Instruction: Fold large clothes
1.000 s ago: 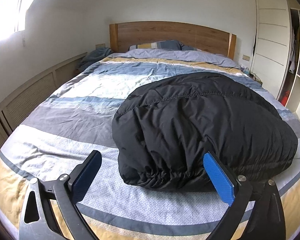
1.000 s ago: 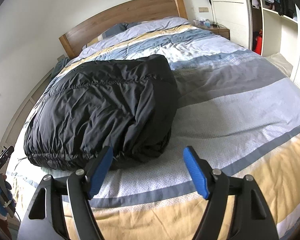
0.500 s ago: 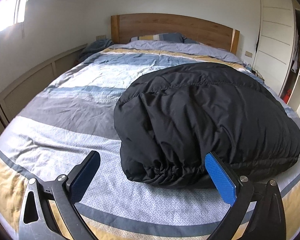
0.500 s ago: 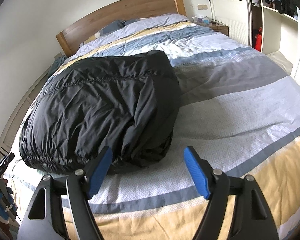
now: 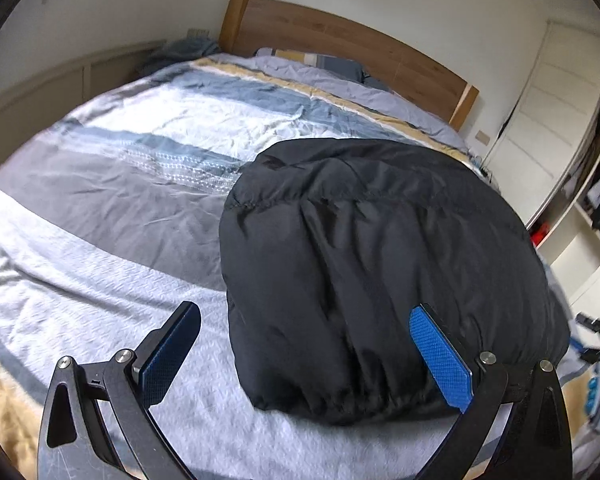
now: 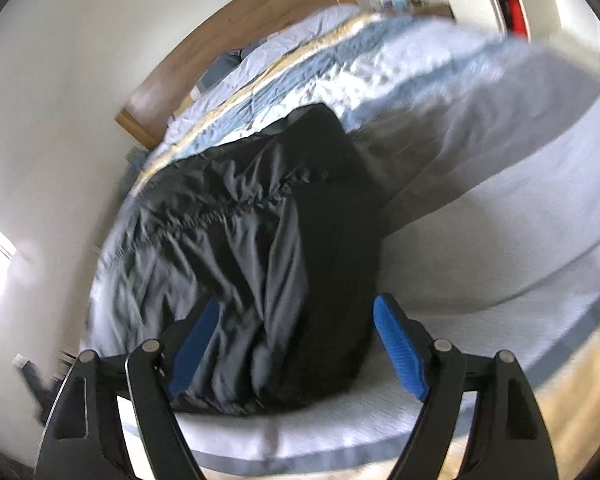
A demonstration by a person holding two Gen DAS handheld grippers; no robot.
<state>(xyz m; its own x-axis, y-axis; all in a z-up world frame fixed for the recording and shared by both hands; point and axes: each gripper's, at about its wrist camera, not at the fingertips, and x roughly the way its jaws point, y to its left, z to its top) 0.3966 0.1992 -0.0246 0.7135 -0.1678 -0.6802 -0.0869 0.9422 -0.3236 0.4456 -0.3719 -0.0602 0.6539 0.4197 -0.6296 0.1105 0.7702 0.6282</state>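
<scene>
The black jacket (image 5: 380, 272) lies bunched in a thick, partly folded mound on the bed (image 5: 112, 208), toward its foot and well short of the headboard (image 5: 340, 52). The left gripper (image 5: 304, 344) hangs at the jacket's near hem, fingers wide, holding nothing. The right gripper (image 6: 296, 344) straddles the jacket's other near corner; its jaws have just been opening, cloth between them but not pinched. The step looks like reaching for the hem. Next, each gripper must close on a hem corner before lifting it over.
</scene>
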